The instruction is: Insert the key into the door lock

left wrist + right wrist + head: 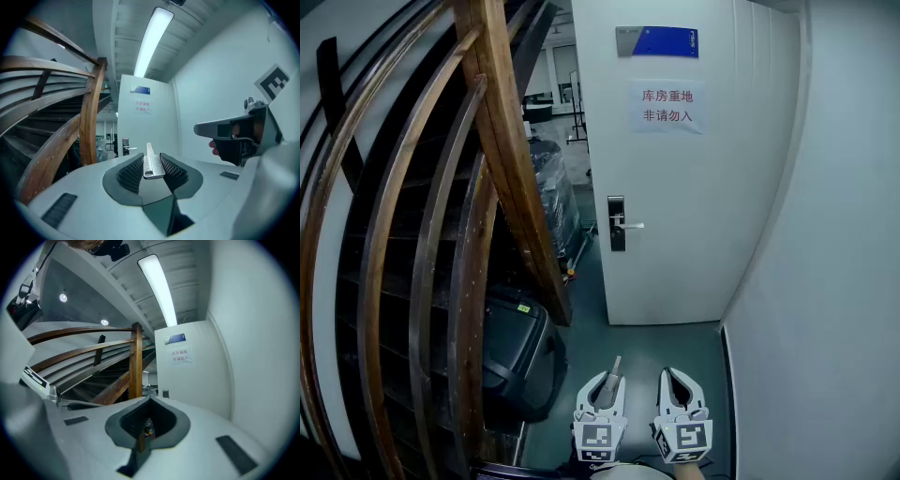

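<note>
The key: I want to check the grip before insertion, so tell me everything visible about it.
The key is a flat, silvery, metal-looking strip, long and narrow, its wider end nearest the camera. Dark ribbed pads of the left tool clamp that end; the blade juts past the tips, roughly level, toward the white door. Nothing else touches it.

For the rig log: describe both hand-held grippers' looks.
The left hand-held gripper and right hand-held gripper have pale grey moulded shells, dark ribbed pads, and each a cube of black-and-white square markers at the rear.
</note>
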The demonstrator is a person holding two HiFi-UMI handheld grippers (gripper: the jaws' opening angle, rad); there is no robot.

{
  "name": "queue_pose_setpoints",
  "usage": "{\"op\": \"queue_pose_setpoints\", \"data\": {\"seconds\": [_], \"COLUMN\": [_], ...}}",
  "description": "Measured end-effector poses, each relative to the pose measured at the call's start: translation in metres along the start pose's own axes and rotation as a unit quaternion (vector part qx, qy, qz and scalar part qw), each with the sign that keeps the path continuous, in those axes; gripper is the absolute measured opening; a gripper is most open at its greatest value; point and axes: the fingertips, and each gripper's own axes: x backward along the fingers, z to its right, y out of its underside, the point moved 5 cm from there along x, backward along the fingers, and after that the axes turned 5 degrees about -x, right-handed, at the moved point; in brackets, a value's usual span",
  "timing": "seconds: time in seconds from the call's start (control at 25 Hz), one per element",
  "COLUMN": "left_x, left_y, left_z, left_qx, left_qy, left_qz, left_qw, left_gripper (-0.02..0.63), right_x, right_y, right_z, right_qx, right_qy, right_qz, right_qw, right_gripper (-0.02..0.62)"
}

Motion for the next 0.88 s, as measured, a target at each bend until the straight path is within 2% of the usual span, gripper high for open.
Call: {"op": "queue_pose_setpoints", "data": {"seconds": [0.36, 0.48, 0.88], "left_x": [-0.004, -0.004, -0.03], "left_y": [0.002, 0.005, 0.022], "left_z": [0.022, 0.028, 0.011], "left_qx": [0.0, 0.005, 0.01], "left_qy": [-0.004, -0.009, -0.033], "left_qz": [-0.008, -0.013, -0.047], "left_qw": [1.0, 0.9999, 0.9983], "left_gripper": [0.118, 0.117, 0.117], "right_x": [0.007, 0.008, -0.008], "right_y": [0.004, 0.009, 0.025], "right_z": [0.019, 0.023, 0.035], "right_qx": [-0.006, -0.016, -0.021], "right_qy": [-0.006, -0.022, -0.03], "right_qz": [-0.005, -0.014, -0.039], "right_qw": [1.0, 1.0, 0.999], "right_gripper": [0.005, 0.005, 0.006]}}
